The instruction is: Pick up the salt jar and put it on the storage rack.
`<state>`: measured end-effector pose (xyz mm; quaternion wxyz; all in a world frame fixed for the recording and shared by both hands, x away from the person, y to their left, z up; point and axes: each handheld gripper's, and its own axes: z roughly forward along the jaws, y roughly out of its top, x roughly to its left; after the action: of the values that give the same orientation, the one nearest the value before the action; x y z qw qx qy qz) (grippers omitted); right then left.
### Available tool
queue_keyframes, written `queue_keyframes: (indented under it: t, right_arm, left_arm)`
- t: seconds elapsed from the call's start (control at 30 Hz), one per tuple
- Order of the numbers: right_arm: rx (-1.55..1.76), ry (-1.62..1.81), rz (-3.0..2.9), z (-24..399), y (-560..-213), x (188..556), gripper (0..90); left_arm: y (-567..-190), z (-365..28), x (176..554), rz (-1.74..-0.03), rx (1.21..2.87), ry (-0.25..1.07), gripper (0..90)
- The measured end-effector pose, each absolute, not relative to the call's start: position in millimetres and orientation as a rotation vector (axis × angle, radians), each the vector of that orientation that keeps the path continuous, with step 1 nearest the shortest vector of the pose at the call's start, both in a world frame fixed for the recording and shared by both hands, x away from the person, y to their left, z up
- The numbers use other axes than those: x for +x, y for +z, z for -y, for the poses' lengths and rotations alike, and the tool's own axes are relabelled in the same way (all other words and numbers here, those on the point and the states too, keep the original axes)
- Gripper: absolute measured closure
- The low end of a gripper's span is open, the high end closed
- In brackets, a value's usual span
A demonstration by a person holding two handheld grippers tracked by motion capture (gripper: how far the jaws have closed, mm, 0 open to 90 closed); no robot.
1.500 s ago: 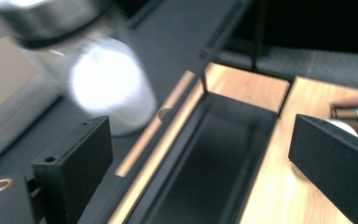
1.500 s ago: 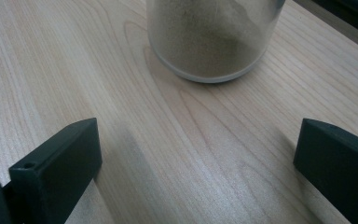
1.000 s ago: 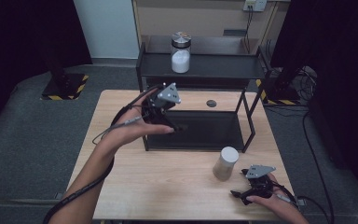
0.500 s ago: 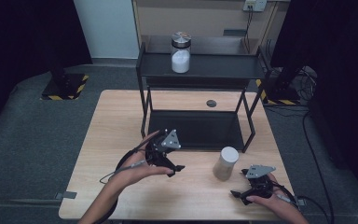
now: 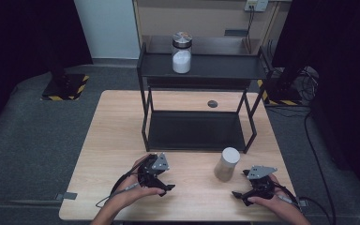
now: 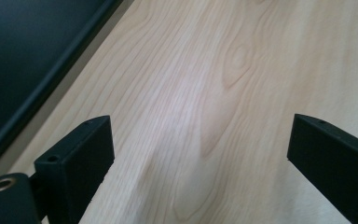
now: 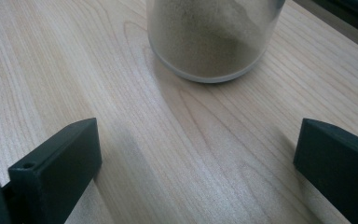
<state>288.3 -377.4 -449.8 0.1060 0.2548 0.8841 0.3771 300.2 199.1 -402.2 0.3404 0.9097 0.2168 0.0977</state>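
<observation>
Resting low over the near left part of the wooden table [image 5: 108,140], the left gripper [image 5: 165,188] has its jaws spread wide with nothing between them; the left gripper view shows bare wood grain under the two black jaws and the dark edge of the rack's lower shelf [image 6: 32,60] off to the far left. They have just been closing a little, yet no thing sits in the gap. The right gripper [image 5: 238,196] lies at the near right corner, also gaping and empty-handed, its jaws pointing toward the frosted jar of tan powder [image 5: 227,164] — this jar stands upright on the table just beyond it, near the rack's right front leg, apart from both jaws. In the right gripper view the jar's base [image 7: 212,42] sits ahead of the open gap, not touched.

A black two-tier rack [image 5: 201,68] fills the far middle of the table. On its top shelf stands a second jar with white powder and a metal lid [image 5: 182,52], well apart from both hands. A small dark round disc [image 5: 212,103] lies on the table behind the rack. Between the two grippers the tabletop is bare wood — only the rack's front legs and the tan jar stand close to the hands.
</observation>
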Motion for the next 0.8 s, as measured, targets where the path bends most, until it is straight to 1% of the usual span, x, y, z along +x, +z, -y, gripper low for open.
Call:
queue_keyframes:
  t: [0.2, 0.3, 0.53, 0.67, 0.8]
  right_arm:
    - [0.752, 1.11, -2.604, 377, -450, 288, 1.6]
    - [0.753, 1.109, -2.603, 377, -450, 288, 1.6]
    - [0.755, 1.109, -2.602, 377, -450, 288, 1.6]
    - [0.757, 1.108, -2.598, 377, -450, 287, 1.5]
    - [0.761, 1.105, -2.598, 376, -450, 287, 1.4]
  left_arm:
    - [-425, -213, 297, -0.634, 2.339, 0.239, 5.4]
    - [-430, -217, 296, -0.654, 2.332, 0.24, 5.4]
    - [-438, -225, 295, -0.666, 2.32, 0.253, 3.5]
    - [-445, -230, 294, -0.654, 2.287, 0.262, 0.0]
    - [-447, -232, 294, -0.647, 2.279, 0.262, 0.0]
